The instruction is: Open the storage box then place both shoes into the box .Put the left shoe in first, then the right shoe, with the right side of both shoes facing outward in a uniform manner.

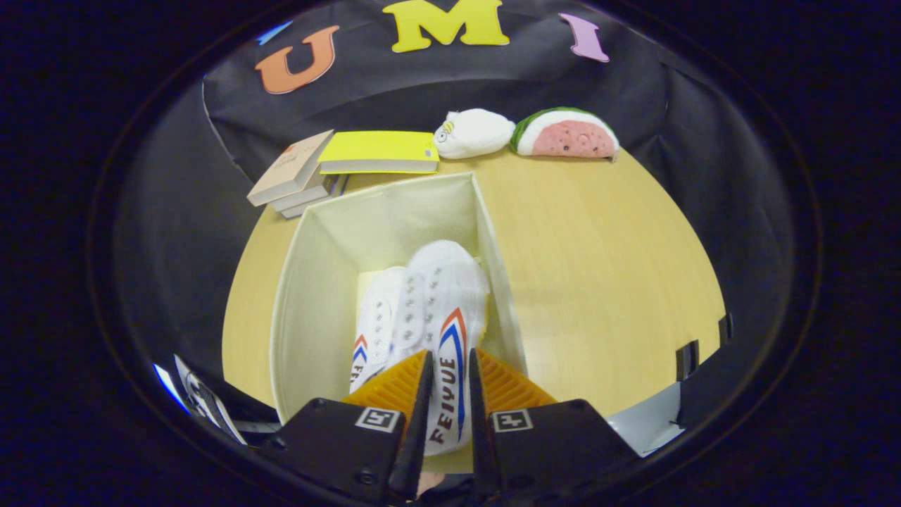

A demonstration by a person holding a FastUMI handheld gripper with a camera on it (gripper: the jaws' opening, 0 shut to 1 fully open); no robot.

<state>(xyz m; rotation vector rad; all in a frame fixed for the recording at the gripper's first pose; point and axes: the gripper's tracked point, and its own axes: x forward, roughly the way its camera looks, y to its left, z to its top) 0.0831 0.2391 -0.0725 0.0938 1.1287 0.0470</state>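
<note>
Gripper (448,373) jaws nearly closed, pinching the right shoe (445,331) over the open storage box (310,282), left shoe (374,324) inside at 9 o'clock beside it, bare worktop (605,282) at 3 o'clock, books (338,165) beyond the far rim.

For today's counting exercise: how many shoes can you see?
2. One white shoe lies inside the open storage box; the other white shoe is clamped between the tool fingers, beside the first.

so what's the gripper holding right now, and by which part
The gripper is shut on a white shoe, pinching its heel end between both fingers, inside the open storage box beside the other shoe.
</note>
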